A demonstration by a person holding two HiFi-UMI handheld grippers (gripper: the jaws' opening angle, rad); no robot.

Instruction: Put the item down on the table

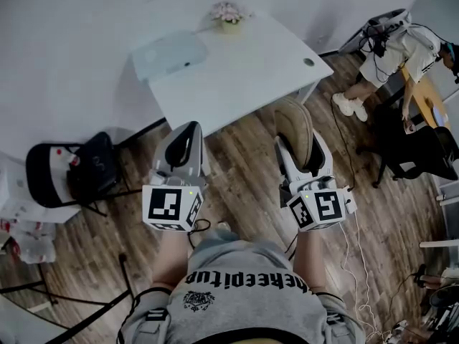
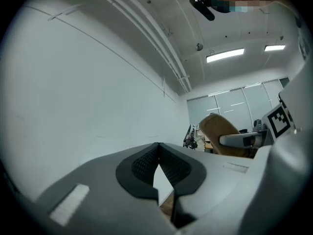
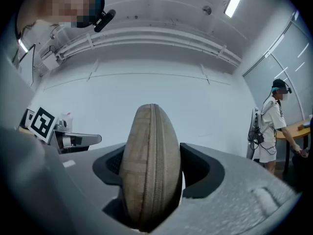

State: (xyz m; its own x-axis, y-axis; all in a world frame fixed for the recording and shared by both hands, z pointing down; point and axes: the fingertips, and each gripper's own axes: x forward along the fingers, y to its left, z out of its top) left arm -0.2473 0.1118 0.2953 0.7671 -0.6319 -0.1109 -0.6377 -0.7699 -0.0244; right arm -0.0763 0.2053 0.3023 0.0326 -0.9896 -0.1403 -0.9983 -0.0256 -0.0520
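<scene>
In the head view, the left gripper (image 1: 188, 133) and the right gripper (image 1: 305, 162) are held side by side over a wood floor (image 1: 247, 156), both aimed at a white table (image 1: 244, 84) just ahead of their tips. The right gripper clasps a tan oval case (image 1: 294, 120), which sticks out past its jaws and reaches the near edge of the table without resting on it. Far beyond the left gripper, a pale flat box (image 1: 168, 54) and a small flower pot (image 1: 228, 13) sit on the table. A black chair (image 1: 79, 170) stands off to the left gripper's outer side, and a person (image 1: 394, 56) stands well out to the right gripper's outer side.

In the left gripper view, the left gripper (image 2: 157, 153) is clenched: its jaws meet at the tips with nothing between them. The case (image 2: 220, 131) shows off to its right.

In the right gripper view, the right gripper (image 3: 154, 163) grips the case (image 3: 146, 131) on edge, with the zip seam facing the camera and a dark pad on either side. The left gripper (image 3: 73, 140) lies to its left.
</scene>
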